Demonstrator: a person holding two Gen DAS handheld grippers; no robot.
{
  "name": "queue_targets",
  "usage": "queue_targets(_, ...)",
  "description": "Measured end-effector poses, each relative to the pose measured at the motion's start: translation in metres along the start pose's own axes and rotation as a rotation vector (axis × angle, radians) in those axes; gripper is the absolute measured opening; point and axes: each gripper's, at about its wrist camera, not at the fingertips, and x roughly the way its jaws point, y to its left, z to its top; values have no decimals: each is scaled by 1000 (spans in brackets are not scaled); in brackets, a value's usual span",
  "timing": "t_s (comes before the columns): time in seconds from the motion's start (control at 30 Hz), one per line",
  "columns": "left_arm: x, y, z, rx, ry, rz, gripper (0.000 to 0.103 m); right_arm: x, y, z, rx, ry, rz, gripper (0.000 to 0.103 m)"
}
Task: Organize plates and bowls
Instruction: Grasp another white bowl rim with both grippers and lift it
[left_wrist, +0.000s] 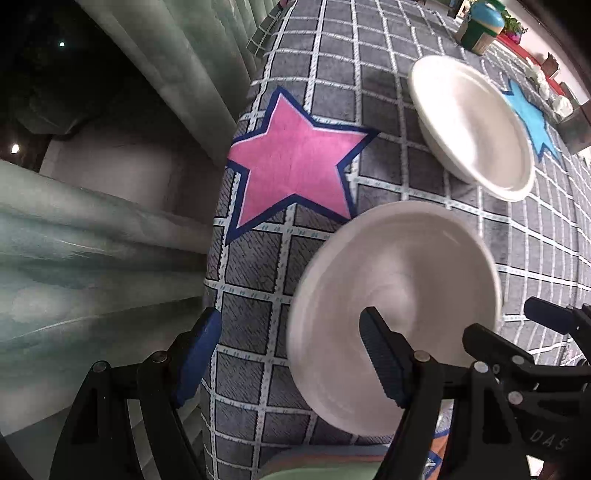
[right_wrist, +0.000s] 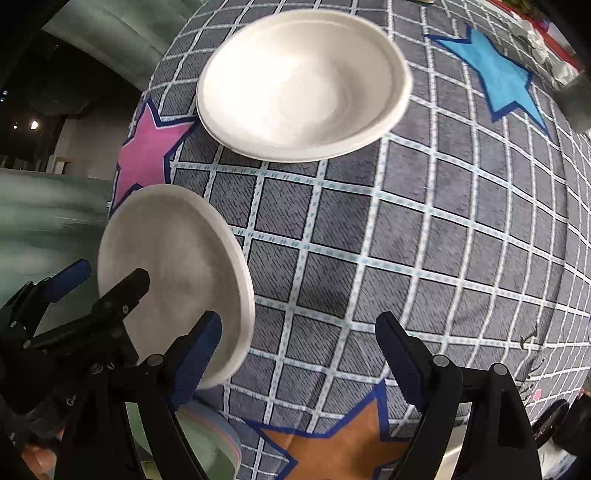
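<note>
A white bowl lies on the grey checked cloth, far from me; it also shows in the left wrist view. A white plate lies nearer, by the pink star; it shows in the right wrist view too. My left gripper is open, its right finger over the plate and its left finger over the cloth's edge. My right gripper is open and empty above the cloth, to the right of the plate.
A pale green dish sits at the near edge. Green curtains hang left of the table. A green canister and small items stand at the far right. Blue star and orange star mark the cloth.
</note>
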Motion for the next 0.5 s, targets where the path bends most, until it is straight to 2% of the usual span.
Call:
queue_targets(0.13,6,6,-3,-11,20,-18,79,14,7,1,18,6,5,85)
queue_targets(0.17,6,7,-3,-12,23,-34,77,16,11,0,17,7,10,77)
queue_targets(0.2,8,7,-1,-9,25,-42,70,20,15,0,16,14,14,63)
queue_targets(0.23,8,5,-2,4,30,-51,63,23,19,1,18,22,20,59)
queue_targets(0.3,12,0,0,28,32,-49,60,31,29,3,33,29,45,45)
queue_targets(0.37,11,-6,-1,57,27,-56,49,39,25,3,48,28,69,40)
queue_targets(0.4,10,-9,0,63,31,-66,40,40,27,2,45,29,78,37)
queue_targets(0.5,9,-17,-2,82,39,-94,35,53,35,6,41,42,101,24)
